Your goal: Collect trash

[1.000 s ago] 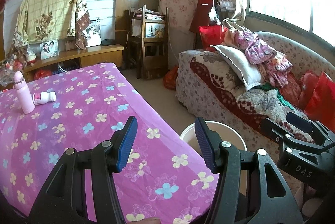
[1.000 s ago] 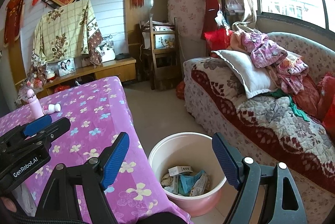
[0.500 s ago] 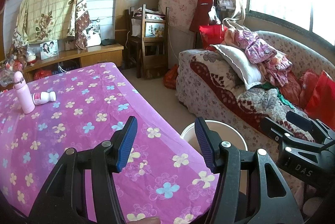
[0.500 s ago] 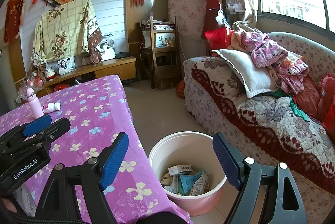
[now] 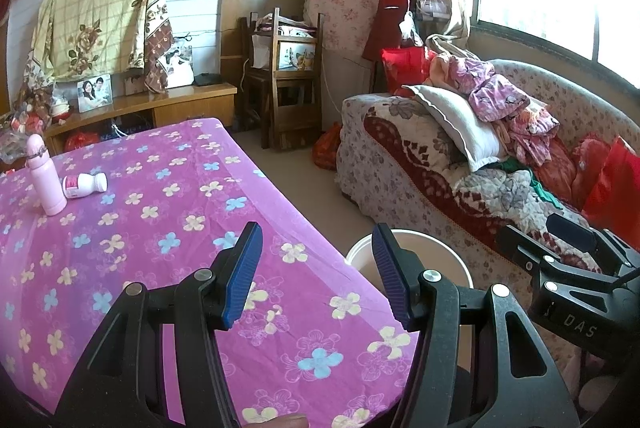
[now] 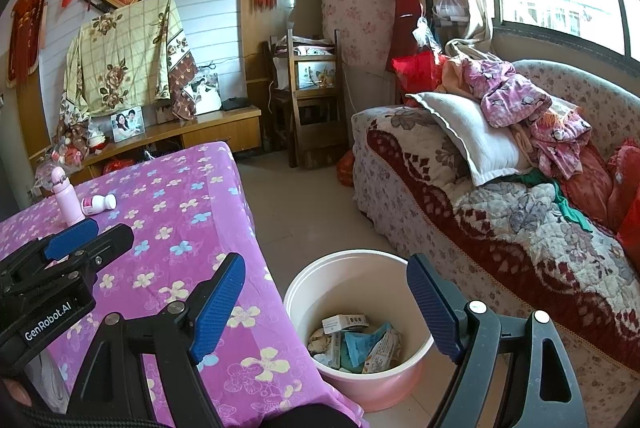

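A pink plastic bin stands on the floor beside the table's near corner, holding a small white box, blue wrappers and other packets. My right gripper hovers open above the bin with nothing between its blue pads. My left gripper is open and empty over the purple flowered tablecloth, near the corner by the bin's rim. Far back on the table lies a small white bottle with a red label, beside an upright pink bottle. Each gripper shows at the edge of the other's view.
A sofa piled with quilts, a pillow and clothes fills the right side. A strip of bare floor runs between table and sofa. A wooden chair and a low cabinet stand against the back wall.
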Action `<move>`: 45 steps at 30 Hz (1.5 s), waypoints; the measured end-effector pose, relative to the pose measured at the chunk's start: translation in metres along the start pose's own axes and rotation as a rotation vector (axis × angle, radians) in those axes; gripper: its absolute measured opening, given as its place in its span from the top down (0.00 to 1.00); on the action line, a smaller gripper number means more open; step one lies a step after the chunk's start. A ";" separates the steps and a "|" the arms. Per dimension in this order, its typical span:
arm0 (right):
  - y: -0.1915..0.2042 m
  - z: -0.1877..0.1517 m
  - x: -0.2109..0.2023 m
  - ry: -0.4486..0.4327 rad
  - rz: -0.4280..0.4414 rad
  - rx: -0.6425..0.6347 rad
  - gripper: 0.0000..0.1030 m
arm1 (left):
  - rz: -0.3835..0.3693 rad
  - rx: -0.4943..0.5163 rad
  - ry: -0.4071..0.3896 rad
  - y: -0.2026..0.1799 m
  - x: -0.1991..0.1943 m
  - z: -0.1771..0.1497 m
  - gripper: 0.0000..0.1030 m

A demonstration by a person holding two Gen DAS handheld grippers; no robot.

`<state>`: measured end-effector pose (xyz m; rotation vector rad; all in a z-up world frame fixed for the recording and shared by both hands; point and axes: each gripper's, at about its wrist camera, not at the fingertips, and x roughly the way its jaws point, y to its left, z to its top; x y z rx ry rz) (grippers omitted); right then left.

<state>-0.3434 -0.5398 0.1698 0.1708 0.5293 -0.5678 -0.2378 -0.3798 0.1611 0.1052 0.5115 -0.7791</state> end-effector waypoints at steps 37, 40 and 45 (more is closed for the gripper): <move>-0.003 -0.009 0.010 0.020 0.011 -0.010 0.21 | -0.031 0.006 0.011 0.005 0.006 -0.005 0.46; -0.003 -0.008 0.010 0.019 0.011 -0.008 0.21 | -0.041 0.009 0.005 0.006 0.007 -0.006 0.46; -0.003 -0.008 0.010 0.020 0.011 -0.011 0.21 | -0.030 0.024 -0.007 0.008 0.006 -0.006 0.46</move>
